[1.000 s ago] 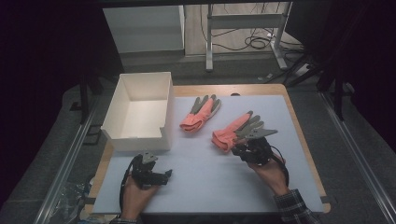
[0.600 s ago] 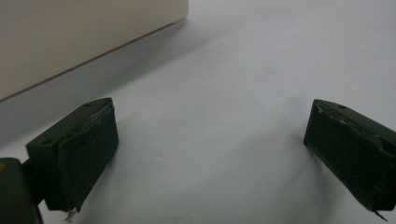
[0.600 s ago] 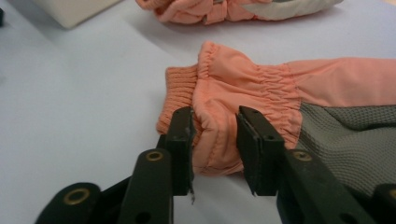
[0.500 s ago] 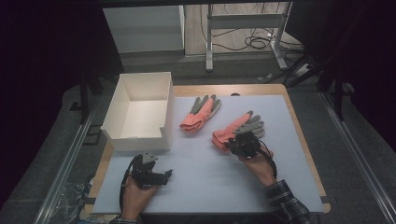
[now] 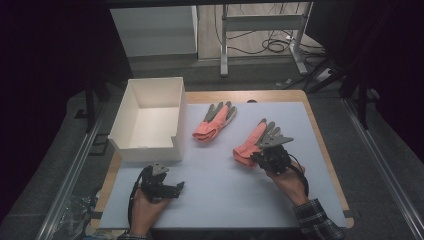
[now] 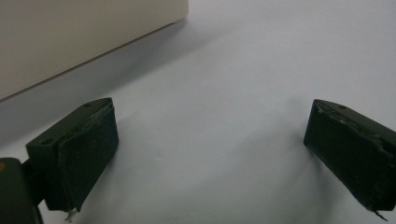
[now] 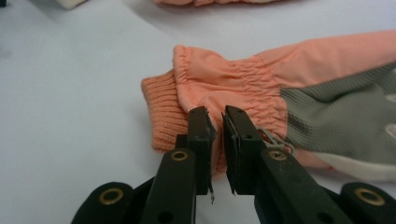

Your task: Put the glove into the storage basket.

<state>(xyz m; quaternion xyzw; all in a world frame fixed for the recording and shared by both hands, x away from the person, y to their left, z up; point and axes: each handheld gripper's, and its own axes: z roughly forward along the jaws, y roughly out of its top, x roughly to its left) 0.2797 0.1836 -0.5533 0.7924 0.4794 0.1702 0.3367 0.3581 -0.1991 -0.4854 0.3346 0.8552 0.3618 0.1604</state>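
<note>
Two orange gloves with grey palms lie on the white mat. One glove (image 5: 214, 122) lies beside the box. The other glove (image 5: 250, 142) (image 7: 261, 79) lies to its right. My right gripper (image 5: 257, 158) (image 7: 218, 125) sits at this glove's gathered cuff; its jaws have just been closing and now pinch a fold of the orange fabric. My left gripper (image 5: 176, 188) (image 6: 210, 154) rests low over the bare mat near the front left. Its jaws stand wide apart with nothing between them.
A white open box (image 5: 145, 149) stands at the left of the mat, just beyond my left gripper, and its wall (image 6: 70, 42) is close ahead. The white mat (image 5: 225, 200) covers a wooden table (image 5: 320, 135). Beyond the far edge are dark floor, cables and desk legs.
My right gripper has shifted a little left onto the cuff end of the nearer glove. The left hand and both gloves have kept their places.
</note>
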